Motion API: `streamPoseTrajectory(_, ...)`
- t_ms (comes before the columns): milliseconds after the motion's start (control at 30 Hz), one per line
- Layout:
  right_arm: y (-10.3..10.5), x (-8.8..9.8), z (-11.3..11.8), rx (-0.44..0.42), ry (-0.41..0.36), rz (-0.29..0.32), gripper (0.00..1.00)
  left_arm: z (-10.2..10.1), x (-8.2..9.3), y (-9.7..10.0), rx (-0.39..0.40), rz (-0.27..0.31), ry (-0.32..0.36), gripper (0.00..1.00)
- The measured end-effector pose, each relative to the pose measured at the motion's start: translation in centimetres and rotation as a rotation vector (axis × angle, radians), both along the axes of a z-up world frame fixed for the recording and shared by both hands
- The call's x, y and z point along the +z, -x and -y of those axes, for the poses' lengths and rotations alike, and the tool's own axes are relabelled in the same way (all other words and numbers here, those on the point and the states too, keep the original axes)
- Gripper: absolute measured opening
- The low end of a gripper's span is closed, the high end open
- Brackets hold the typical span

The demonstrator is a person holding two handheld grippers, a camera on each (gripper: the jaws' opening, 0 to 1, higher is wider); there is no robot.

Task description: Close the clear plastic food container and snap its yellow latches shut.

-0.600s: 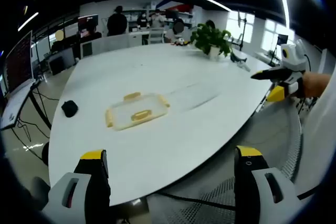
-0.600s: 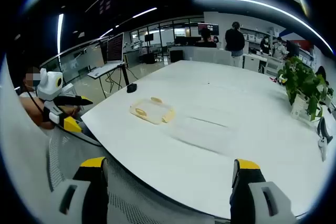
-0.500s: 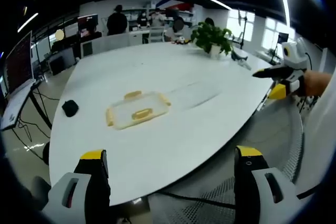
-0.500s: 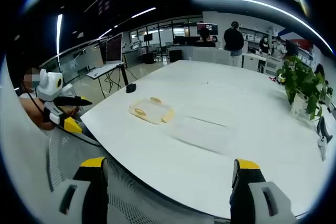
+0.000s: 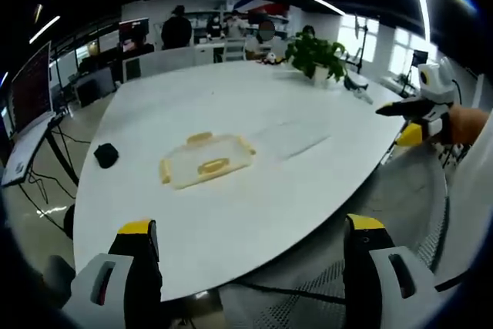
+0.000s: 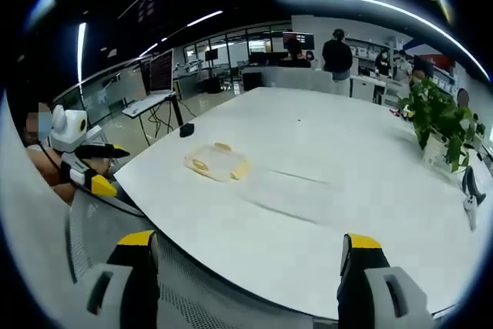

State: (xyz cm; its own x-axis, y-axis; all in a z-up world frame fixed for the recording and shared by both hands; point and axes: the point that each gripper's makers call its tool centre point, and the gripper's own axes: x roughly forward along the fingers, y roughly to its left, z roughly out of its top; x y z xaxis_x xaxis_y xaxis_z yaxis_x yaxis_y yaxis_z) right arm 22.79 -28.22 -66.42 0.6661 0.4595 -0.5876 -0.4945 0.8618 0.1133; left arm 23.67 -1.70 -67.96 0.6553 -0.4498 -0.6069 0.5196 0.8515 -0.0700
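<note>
1. On the big white surface (image 5: 254, 190), the clear food container (image 5: 206, 161) is lying flat toward the near-left part, lid on top, with yellow latches (image 5: 209, 166) sticking out at its edges. Can't tell whether any of them are snapped down.
2. The left tongs (image 5: 250, 275) are hovering at the near edge of the surface with the jaws spread wide, gripping nothing, well apart from the container.
3. The right tongs (image 6: 245, 283) are doing the same thing in the right gripper view: jaws wide apart, empty, hanging over a mesh chair back (image 6: 185, 298) just off the edge of the surface.
4. From that view the container (image 6: 216, 162) is sitting near the left edge of the surface.
5. A small black object (image 5: 105, 156) is lying left of the container.
6. A potted plant (image 5: 314, 55) is standing at the far side, and people are standing further back.
</note>
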Motion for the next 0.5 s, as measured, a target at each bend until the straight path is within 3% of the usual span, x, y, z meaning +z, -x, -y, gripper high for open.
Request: streamPoseTrajectory(500,0.27,-0.27,0.36,-0.026,0.02,-0.013,0.99,0.15,-0.49,0.22,-0.024,-0.014,0.008,0.99)
